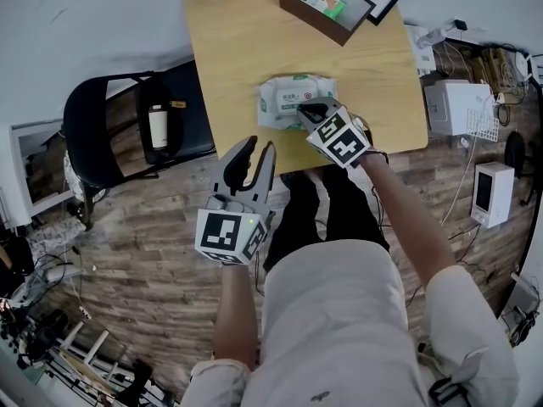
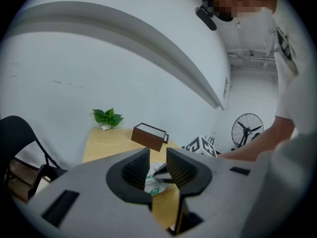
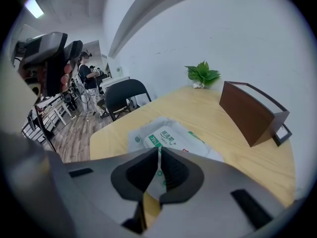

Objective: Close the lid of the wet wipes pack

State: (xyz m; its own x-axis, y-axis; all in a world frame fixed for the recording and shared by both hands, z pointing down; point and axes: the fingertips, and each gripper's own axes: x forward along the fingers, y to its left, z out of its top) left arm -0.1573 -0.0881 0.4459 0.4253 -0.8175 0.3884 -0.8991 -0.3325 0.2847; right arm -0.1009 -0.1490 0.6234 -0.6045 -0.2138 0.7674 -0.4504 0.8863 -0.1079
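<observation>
Slippage threatens: the wet wipes pack (image 1: 284, 100) lies unbraced near the front edge of the table (image 1: 229, 49), the right gripper (image 1: 312, 111) over it, jaws pressed together, empty. The left gripper (image 1: 260, 147) hangs clear, jaws spread. A slanted push might skid the pack rather than latch it.

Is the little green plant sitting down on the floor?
No, the green plant stands on the wooden table, at its far edge by the wall.

Right hand-held gripper (image 1: 309, 114) over wet wipes pack (image 1: 287, 100), wooden table (image 1: 229, 49), left hand-held gripper (image 1: 259, 146) (jaws apart) beside table edge
</observation>
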